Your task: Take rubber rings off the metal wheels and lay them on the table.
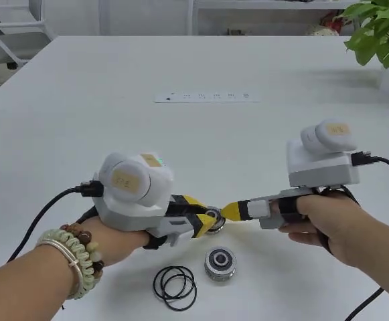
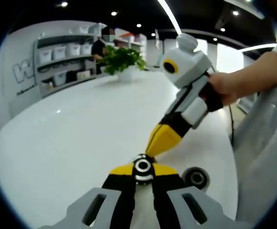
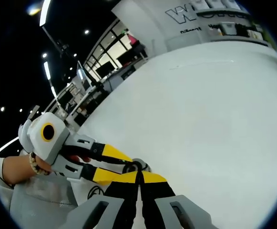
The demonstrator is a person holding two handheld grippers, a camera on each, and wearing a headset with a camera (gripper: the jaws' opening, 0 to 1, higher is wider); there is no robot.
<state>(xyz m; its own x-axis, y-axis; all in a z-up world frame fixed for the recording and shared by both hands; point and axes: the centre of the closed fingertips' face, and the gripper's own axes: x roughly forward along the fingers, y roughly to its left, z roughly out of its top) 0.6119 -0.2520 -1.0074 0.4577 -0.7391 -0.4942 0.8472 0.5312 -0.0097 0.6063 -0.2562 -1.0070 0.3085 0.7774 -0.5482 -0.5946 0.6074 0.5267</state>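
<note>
Mid-strip: left gripper is clamping a metal wheel just above the table. Right gripper, jaws pinched together, is picking at its rim (can't tell if it's caught rubber). Next move is calling for an outward peel, then laying it by the loose rings.

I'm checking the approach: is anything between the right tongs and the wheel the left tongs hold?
Nothing visible. The right tongs have their tips right at the wheel clamped in the left tongs. The second wheel and the loose rubber rings lie on the table nearer the person, out of that line.
</note>
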